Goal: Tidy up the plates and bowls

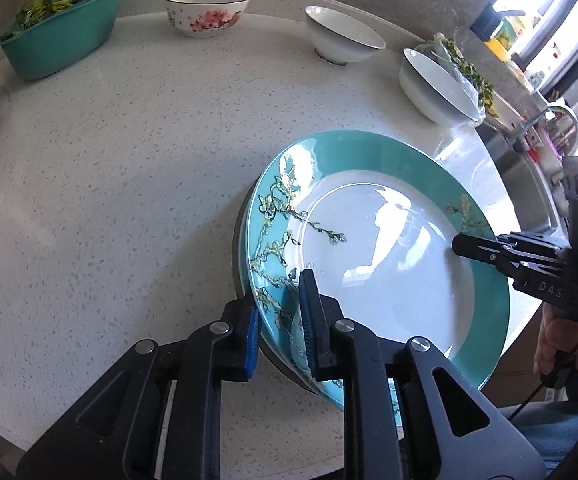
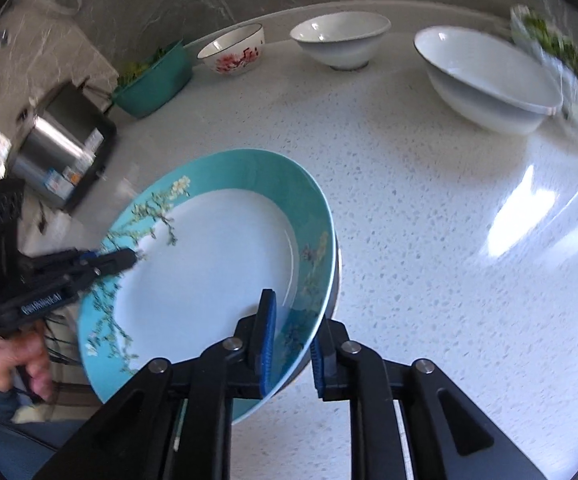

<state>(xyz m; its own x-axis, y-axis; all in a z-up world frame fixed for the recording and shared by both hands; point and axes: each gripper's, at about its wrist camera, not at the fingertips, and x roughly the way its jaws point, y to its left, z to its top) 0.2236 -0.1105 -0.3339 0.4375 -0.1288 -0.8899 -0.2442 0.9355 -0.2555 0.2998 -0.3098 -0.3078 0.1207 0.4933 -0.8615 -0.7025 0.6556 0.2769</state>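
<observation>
Your plate [image 1: 389, 264] is glossy glazed ceramic, like the bowls [image 1: 345, 36]. The counter [image 1: 129, 184] looks like polished speckled stone. The gripper pads [image 1: 251, 336] seem ribbed blue rubber.

Teal-rimmed plate [image 1: 389, 256] [image 2: 217, 264] with blossom branches and white centre, tilted, near edge of counter. Far side, left to right: floral bowl [image 1: 207, 10] [image 2: 235, 50], upright; white bowl [image 1: 343, 36] [image 2: 341, 38], upright; two white bowls nested [image 1: 437, 84] [image 2: 489, 80].
</observation>
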